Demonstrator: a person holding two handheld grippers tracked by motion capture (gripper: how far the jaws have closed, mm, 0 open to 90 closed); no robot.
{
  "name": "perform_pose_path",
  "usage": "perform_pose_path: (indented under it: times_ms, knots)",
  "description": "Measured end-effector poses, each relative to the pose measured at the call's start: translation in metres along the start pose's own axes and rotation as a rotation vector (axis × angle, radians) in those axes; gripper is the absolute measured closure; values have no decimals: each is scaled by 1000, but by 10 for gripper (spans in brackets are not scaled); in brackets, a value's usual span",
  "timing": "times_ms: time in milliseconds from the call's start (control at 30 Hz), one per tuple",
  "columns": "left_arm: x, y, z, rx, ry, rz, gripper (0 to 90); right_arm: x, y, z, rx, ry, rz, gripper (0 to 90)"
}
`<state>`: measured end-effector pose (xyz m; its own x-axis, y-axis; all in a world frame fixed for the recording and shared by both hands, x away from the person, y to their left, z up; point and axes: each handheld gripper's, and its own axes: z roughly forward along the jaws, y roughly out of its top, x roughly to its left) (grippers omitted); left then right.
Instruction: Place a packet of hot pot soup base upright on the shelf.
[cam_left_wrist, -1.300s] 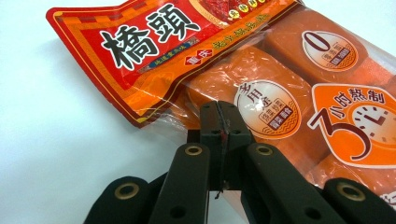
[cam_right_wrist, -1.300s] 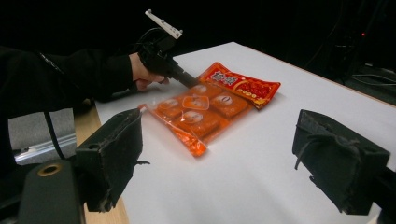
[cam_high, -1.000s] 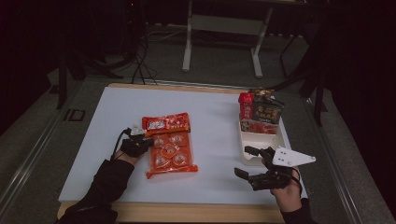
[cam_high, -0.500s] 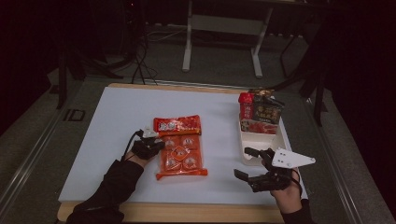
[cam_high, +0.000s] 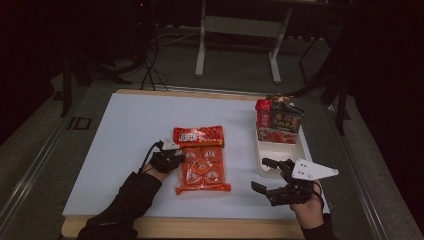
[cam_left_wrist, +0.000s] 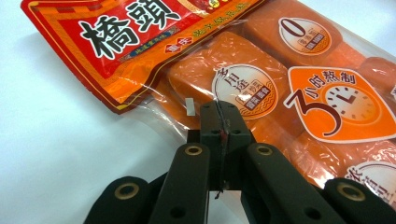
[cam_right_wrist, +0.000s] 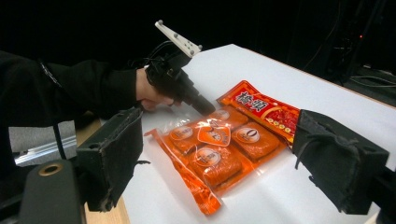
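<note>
The left gripper (cam_left_wrist: 219, 121) pinches the orange pouch's (cam_high: 201, 161) clear edge mid-counter; right gripper (cam_high: 275, 176) fingers spread, waiting; white bin (cam_high: 276, 150) placement remains.

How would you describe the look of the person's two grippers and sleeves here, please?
Both grippers, left and right, are black with two padded jaws and brass-ringed pivot holes. A pale grey three-cornered plate tops the right gripper, and a thin black cable trails from the left. The sleeves are black.

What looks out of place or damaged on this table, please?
Nothing looks damaged or spilled. The orange packet lies flat on the table, slightly askew. The left gripper pinches its clear edge. Other packets stand upright in the white bin.
</note>
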<state>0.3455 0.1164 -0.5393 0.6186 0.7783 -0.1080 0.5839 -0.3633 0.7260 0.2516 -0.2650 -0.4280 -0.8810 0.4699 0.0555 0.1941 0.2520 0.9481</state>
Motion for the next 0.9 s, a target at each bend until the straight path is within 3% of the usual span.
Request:
perform_pose_path:
  times_ms: [200, 467, 500, 600, 733, 900]
  knots:
    - [1, -1, -2, -9, -27, -24, 898, -2, -1, -1, -2, -3, 4, 161]
    - [7, 1, -1, -6, 0, -42, 897, -1, 0, -2, 0, -6, 0, 161]
    - [9, 2, 0, -14, 26, -42, 896, -1, 0, -2, -1, -6, 1, 161]
    - [11, 1, 2, -21, 17, -46, 897, -2, -1, -2, 1, -6, 3, 161]
    - [9, 4, 3, -13, 32, -18, 896, -2, -1, -2, -1, -8, 5, 161]
    - [13, 13, 7, -23, 34, -30, 897, -2, -1, -1, 4, -7, 3, 161]
